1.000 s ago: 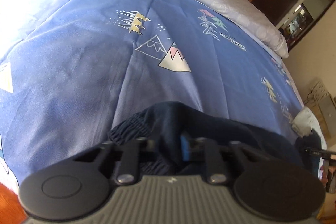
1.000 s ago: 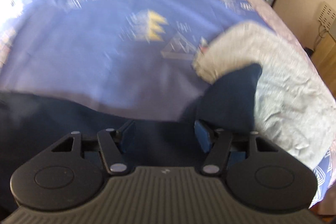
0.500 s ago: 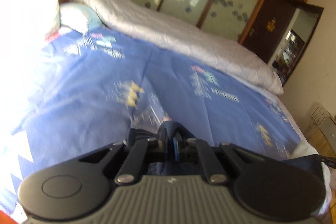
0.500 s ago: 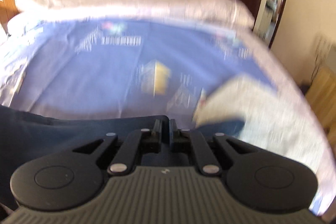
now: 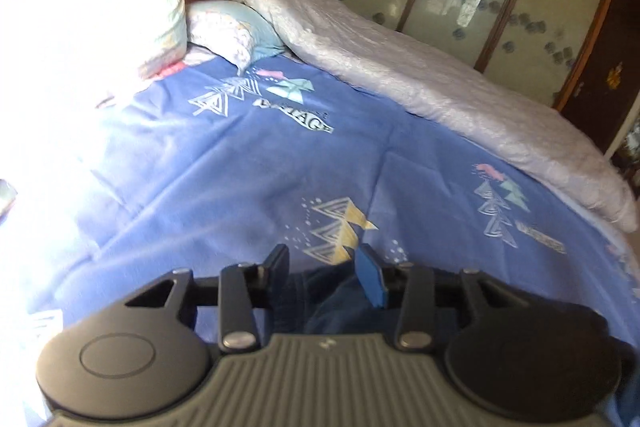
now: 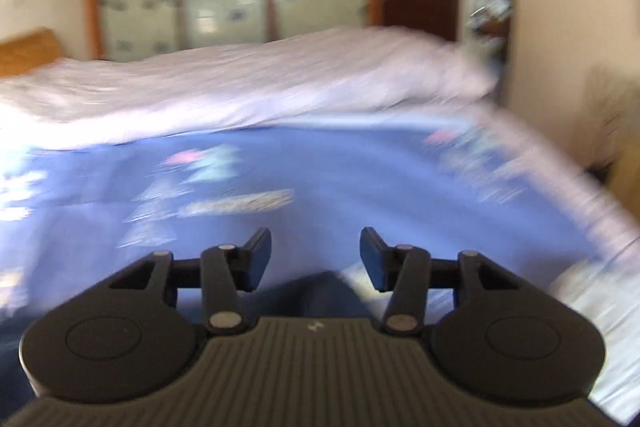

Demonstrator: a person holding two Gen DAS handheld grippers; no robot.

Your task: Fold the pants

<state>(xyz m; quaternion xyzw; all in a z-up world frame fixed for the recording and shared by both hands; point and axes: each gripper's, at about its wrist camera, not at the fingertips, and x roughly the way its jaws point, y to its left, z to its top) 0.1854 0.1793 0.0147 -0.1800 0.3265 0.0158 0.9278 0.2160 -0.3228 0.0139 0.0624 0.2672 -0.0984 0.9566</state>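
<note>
Left wrist view: the left gripper (image 5: 323, 269) has just been opening, and its jaws now stand apart with the dark navy pants (image 5: 336, 303) lying below and between them, not pinched by either pad, so the cloth looks let go. The pants rest on the blue patterned bedsheet (image 5: 240, 167) close under the tool, with a rolled pale quilt (image 5: 420, 87) along the far side and pillows (image 5: 152, 7) at the head. In the blurred right wrist view the right gripper (image 6: 315, 259) has likewise just been opening; nothing is between its jaws, and a dark fold of the pants (image 6: 316, 291) shows just below them on the bedsheet (image 6: 360, 179). I judge that a fold has just been laid down and both tools have released the fabric. How many folds are done cannot be told, since most of the garment is hidden under the tools. The next move probably calls for looking down at the garment, finding an edge to fold over again, and closing both jaws on it evenly.
</note>
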